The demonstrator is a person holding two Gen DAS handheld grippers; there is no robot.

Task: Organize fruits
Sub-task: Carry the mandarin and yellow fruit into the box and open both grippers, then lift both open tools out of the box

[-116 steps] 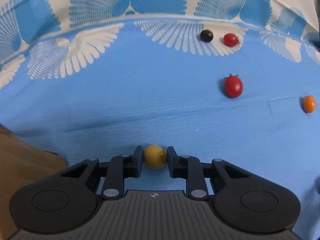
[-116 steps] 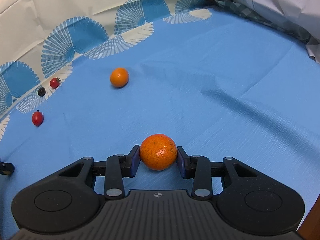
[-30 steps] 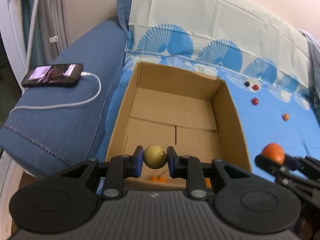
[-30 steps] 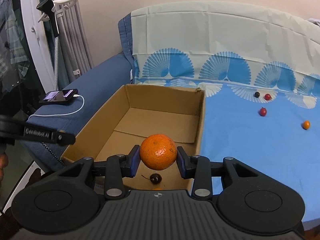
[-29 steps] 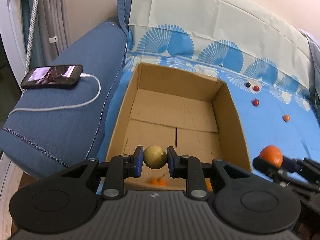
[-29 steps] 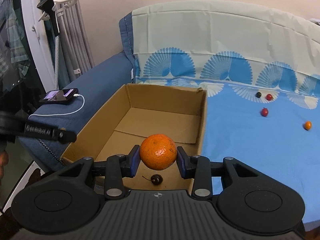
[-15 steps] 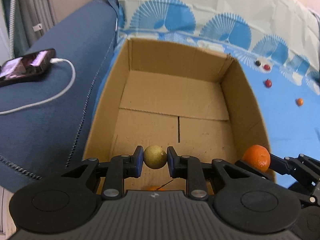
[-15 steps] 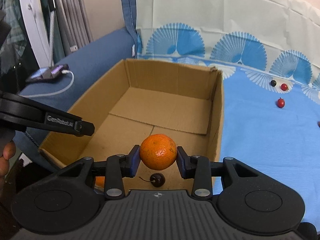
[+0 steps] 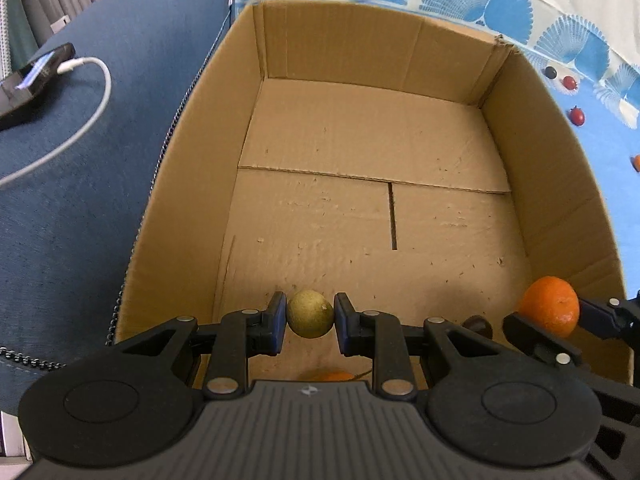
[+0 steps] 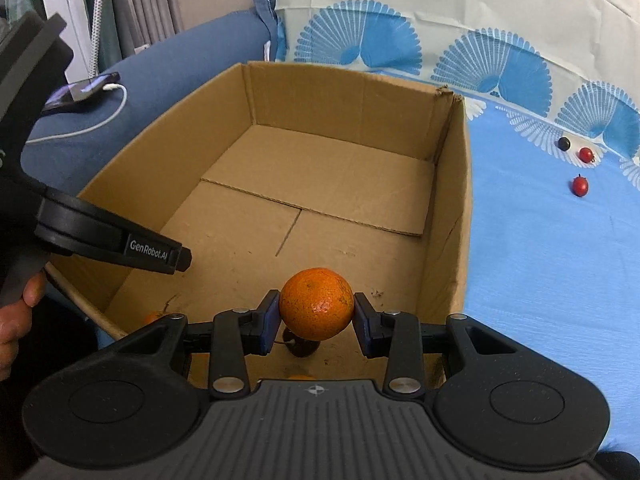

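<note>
Box: the cardboard box [image 9: 360,128] lies open below and ahead of both my pairs of fingers, on the blue cloth [image 10: 552,264].
Box contents: one dark cherry [image 9: 478,325] on the floor beneath my right fingers, and parts of small orange fruit [image 9: 334,376] at the near wall; how many I cannot tell.
Right gripper [image 10: 316,320]: my pads are clamped on both sides of one mandarin [image 10: 316,304], held over the near right part of the box.
Left gripper [image 9: 310,318]: my jaws have just been opening. One yellow-green round fruit [image 9: 310,313] sits between the pads with slim gaps either side, above the near floor of the box.
Loose fruit, far right beyond the box: two red cherry tomatoes [image 10: 586,155] [image 10: 579,186], one black berry [image 10: 564,143], and the edge of one small orange fruit [image 9: 637,162].
Phone [image 9: 36,80]: one, on the blue cushion far to my left, with a white cable plugged in.
</note>
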